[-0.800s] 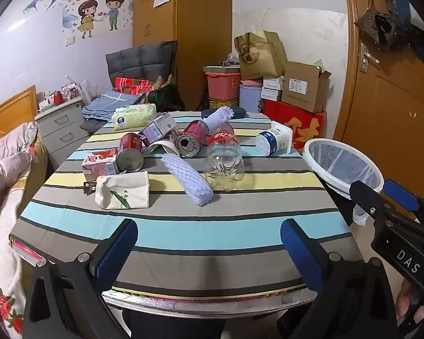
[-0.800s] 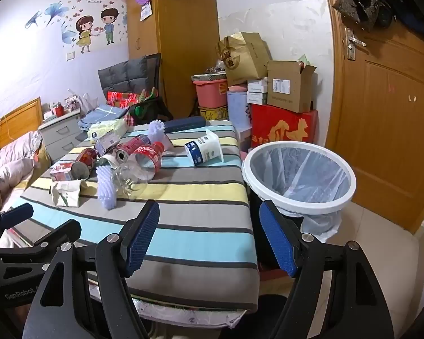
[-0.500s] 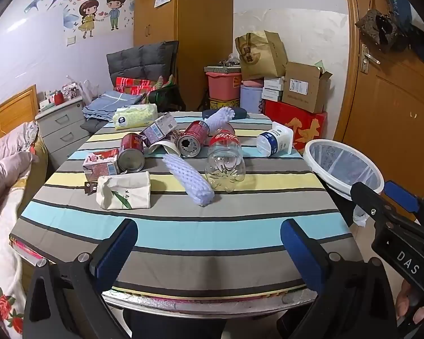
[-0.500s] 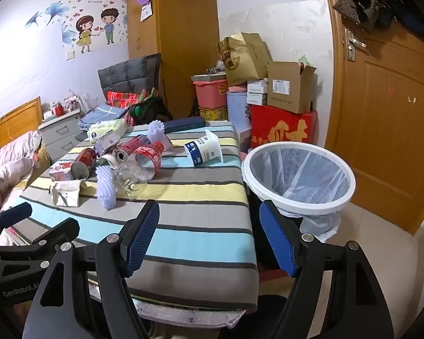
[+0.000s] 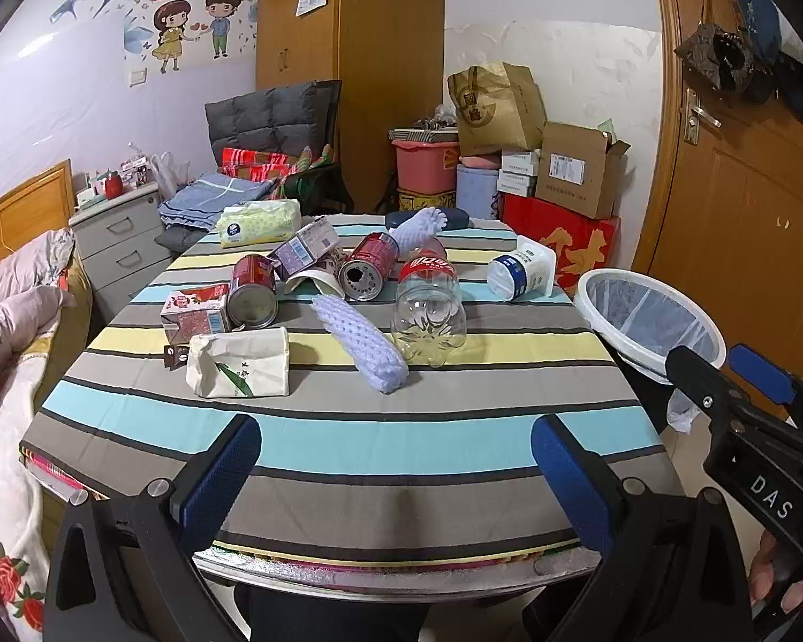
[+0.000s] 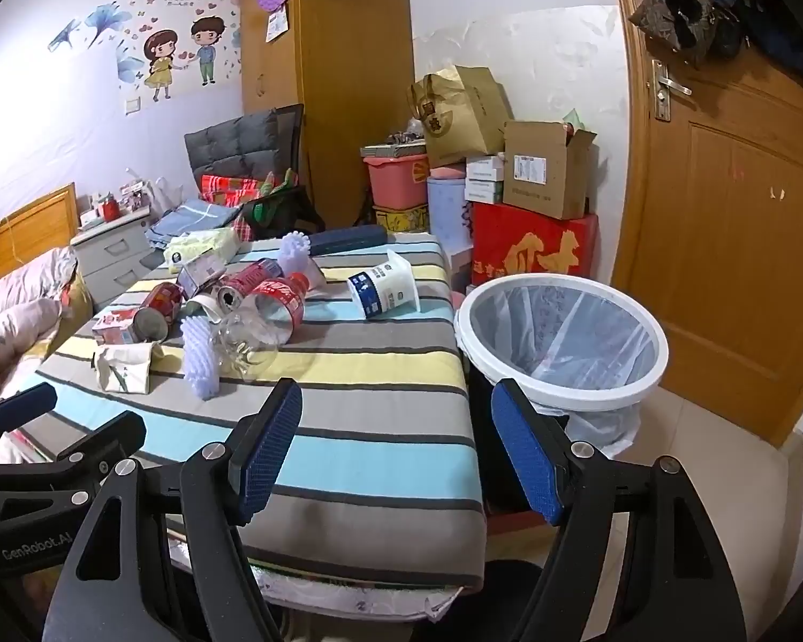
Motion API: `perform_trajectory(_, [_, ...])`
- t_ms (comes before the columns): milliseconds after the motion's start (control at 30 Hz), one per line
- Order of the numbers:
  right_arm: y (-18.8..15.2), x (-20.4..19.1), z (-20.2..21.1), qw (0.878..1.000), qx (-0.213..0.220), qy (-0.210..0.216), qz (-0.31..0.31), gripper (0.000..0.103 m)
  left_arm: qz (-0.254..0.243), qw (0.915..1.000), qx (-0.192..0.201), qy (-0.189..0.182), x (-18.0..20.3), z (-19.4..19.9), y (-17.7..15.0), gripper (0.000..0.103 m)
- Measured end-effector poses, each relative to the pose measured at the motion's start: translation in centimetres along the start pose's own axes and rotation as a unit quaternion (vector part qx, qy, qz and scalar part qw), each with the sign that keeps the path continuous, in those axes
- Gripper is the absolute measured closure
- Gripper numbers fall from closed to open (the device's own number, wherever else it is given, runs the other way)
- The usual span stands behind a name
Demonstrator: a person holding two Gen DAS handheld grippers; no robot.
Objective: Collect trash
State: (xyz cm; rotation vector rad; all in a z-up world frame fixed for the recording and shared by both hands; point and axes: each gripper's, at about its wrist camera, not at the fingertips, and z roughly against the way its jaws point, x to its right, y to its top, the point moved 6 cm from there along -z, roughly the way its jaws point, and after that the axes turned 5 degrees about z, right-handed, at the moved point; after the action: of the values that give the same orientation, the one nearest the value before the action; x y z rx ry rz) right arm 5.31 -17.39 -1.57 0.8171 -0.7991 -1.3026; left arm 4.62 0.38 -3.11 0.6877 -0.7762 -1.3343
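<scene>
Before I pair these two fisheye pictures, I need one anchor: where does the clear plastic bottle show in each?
Left wrist: clear plastic bottle lies mid-table, right of centre.
Right wrist: the bottle lies left of centre.
Shared landmark: white bin off the table's right edge.

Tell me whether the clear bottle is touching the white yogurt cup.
Apart. The left wrist view shows bare striped tablecloth between the clear bottle and the yogurt cup.

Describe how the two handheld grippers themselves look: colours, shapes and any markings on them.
Both the left gripper and the right gripper are black frames with triangular cut-outs and silver screws, each with two flat fingers faced with textured blue pads. The left body reads "GenRobot.AI" in white; the right reads "DAS". No cables or sleeves show.
</scene>
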Motion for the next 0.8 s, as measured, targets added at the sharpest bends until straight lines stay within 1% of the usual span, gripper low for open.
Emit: perform_trajectory(800, [0.10,0.24,0.00,1.000,0.000,-0.003,-0.002,0.028,0.003,1.0000,0.000,-0.001,-0.17,0.39,-0.14,0.000])
